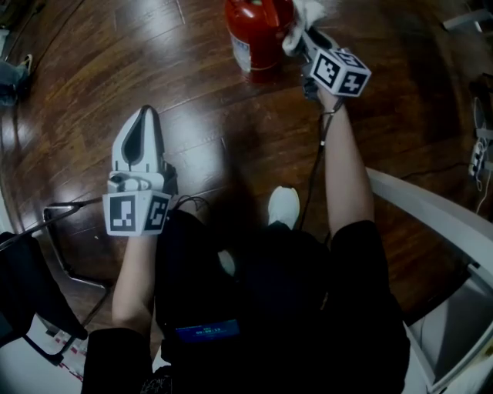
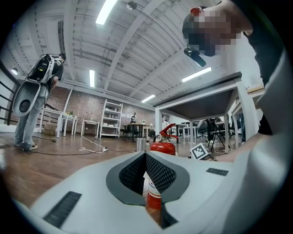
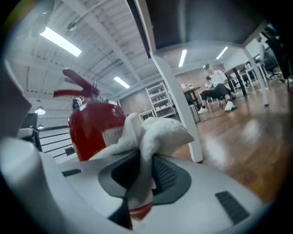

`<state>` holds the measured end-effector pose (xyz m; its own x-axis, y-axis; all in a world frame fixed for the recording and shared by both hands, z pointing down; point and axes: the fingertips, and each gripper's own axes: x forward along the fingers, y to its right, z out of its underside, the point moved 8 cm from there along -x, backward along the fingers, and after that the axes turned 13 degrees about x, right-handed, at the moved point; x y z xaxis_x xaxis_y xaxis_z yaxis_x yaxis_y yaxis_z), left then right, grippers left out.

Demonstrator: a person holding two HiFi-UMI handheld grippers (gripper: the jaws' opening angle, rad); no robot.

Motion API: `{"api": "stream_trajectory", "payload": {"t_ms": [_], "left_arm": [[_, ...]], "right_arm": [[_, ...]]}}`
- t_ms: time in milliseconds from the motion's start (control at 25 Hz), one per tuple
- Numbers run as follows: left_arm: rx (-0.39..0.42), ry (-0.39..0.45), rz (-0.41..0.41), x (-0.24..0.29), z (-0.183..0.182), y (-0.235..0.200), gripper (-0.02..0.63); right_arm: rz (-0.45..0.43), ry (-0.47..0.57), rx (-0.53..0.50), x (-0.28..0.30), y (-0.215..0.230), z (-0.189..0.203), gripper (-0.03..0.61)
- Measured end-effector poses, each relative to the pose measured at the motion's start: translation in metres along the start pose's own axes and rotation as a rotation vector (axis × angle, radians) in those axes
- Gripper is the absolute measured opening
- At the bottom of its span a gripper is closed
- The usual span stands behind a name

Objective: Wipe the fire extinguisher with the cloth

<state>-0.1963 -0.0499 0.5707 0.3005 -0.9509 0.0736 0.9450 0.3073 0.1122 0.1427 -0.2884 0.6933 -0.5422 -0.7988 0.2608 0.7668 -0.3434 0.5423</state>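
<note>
1. Right, head view first: the fire extinguisher (image 1: 258, 35) stands upright on the wooden floor (image 1: 192, 100) at the top centre of the frame. Its body is red, with a pale label turned toward the lower left.
2. The right gripper (image 1: 300, 38) is up there too, just right of the extinguisher. Its jaws are clamped on the white cloth (image 1: 304, 19), and its marker cube (image 1: 339, 71) trails toward the lower right.
3. The bunched cloth sits right up against the extinguisher's upper right side, though I can't confirm actual contact from here.
4. Now the right gripper view: the cloth is pinched between the two dark pads. A wad bulges out above them and a tail hangs down through the gap.
5. In that same view the red cylinder fills the left of centre just behind the cloth, with its handle jutting toward the upper left.
6. Over to the left gripper (image 1: 144, 115), at the middle left of the head view. It points up the frame, well apart from the extinguisher.
7. The left gripper view shows its pads meeting along a line at the centre, so the jaws are together with nothing between them. Through the slit below I can see the extinguisher standing beyond, with the other gripper's cube just to its right.
8. In the background of that view, a person (image 2: 34, 105) stands at the far left, a shelving unit (image 2: 111, 119) is mid-frame and a white table (image 2: 206, 98) is on the right.
9. One white shoe (image 1: 283, 206) rests on the floor at the centre of the head view.
</note>
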Motion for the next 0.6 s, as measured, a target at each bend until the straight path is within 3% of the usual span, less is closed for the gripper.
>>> {"api": "stream_trajectory", "payload": {"t_ms": [160, 280, 440, 600], "left_arm": [[0.0, 0.001, 0.001, -0.002, 0.0, -0.001, 0.003], [-0.001, 0.002, 0.003, -0.003, 0.002, -0.001, 0.003], [-0.01, 0.005, 0.004, -0.004, 0.003, 0.003, 0.003], [-0.011, 0.009, 0.003, -0.004, 0.002, 0.002, 0.003]], "right_arm": [[0.069, -0.162, 0.042, 0.002, 0.03, 0.075, 0.083], [0.076, -0.249, 0.025, -0.001, 0.031, 0.109, 0.084], [0.068, -0.237, 0.014, -0.005, 0.027, 0.106, 0.083], [0.009, -0.114, 0.028, -0.015, 0.016, 0.072, 0.084]]}}
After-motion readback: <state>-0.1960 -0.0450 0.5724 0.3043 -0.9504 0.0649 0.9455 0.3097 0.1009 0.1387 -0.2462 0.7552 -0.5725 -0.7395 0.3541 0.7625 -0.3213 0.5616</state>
